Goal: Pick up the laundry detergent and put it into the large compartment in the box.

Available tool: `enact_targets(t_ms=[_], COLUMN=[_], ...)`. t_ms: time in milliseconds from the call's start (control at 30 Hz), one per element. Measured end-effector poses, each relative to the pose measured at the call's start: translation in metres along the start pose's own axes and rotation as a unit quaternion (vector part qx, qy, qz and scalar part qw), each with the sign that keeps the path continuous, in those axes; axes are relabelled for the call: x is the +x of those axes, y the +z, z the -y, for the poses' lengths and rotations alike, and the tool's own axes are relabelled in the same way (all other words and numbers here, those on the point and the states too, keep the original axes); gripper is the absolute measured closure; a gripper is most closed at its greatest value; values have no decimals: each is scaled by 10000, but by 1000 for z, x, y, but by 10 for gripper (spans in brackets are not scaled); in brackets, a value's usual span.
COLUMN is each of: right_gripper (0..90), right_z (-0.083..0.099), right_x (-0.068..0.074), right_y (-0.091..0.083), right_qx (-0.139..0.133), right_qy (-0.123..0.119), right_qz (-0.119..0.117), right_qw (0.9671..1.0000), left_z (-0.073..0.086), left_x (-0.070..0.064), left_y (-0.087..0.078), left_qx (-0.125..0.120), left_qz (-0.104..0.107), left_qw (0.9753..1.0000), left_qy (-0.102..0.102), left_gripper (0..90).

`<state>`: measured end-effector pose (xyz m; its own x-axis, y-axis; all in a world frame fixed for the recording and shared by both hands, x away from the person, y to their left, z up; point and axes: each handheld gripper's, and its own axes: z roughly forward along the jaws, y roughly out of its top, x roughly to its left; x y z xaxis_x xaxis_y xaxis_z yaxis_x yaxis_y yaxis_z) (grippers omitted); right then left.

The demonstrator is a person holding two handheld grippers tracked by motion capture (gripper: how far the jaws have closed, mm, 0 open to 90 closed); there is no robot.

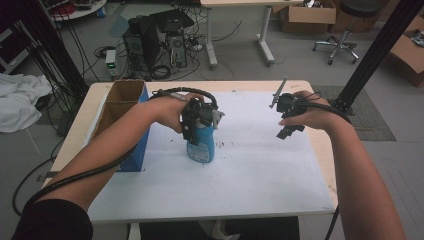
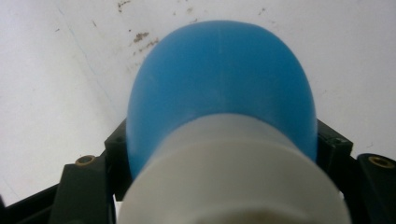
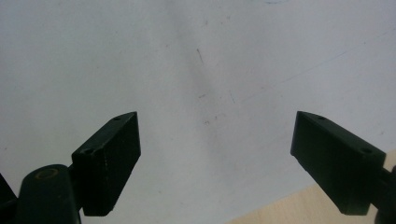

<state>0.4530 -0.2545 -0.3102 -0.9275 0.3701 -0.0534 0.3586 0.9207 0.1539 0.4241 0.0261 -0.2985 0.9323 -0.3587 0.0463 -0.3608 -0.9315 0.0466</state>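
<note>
Between the jaws of the left claw (image 1: 200,122) sits the upper part of a blue bottle (image 1: 201,147), pinched just below its white cap (image 2: 233,177); the left gripper view looks down along the white collar and over the rounded blue shoulder, with a black jaw hard against each flank. That high grip probably suits lifting or steadying the bottle without tipping it. The bottle stands upright near the middle of the bench, on the white sheet (image 1: 250,175) that covers most of its top, its long axis vertical, cap up and base down on or just above the sheet; I cannot tell whether the base touches. A few brown specks mark the sheet just beyond it. To its left, at the bench's edge, an open cardboard box (image 1: 122,102) with a blue side lies close enough to serve as a likely source or destination. The right claw (image 1: 287,120) hangs well apart over the right part of the sheet, its jaws spread wide with nothing between them, seemingly kept clear while the left hand does the work.
</note>
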Motion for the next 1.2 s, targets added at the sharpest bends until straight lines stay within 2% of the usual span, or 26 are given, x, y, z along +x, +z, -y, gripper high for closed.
enact_targets(t_ms=[233,500,600,867,967,1133,1200], right_gripper=[159,159,159,159,159,160,159], right_z=[1,1,1,0,0,-1,-1], right_x=[-1,-2,-2,-2,-1,1,1], right_y=[1,2,2,3,3,0,-1], right_qx=[14,-13,18,-26,-6,-44,-53], right_qy=[10,43,27,12,-10,-50,-68], right_qz=[-14,-20,-20,-27,-30,-17,-20], right_qw=[10000,10000,10000,10000,10000,10000,10000], left_z=[-1,-2,-6,-11,-12,-13,-14], left_x=[1,1,-1,-4,-4,-7,-8], left_y=[0,0,-1,-3,-8,-22,-28], left_qx=[5,28,105,234,237,287,289], left_qz=[-44,12,15,-37,-4,-70,-112], left_qw=[10000,10000,9995,9983,9973,9937,9906], left_qy=[-19,-87,-287,-540,-700,-1085,-1330], left_gripper=[374,391,395,398,398,399,399])
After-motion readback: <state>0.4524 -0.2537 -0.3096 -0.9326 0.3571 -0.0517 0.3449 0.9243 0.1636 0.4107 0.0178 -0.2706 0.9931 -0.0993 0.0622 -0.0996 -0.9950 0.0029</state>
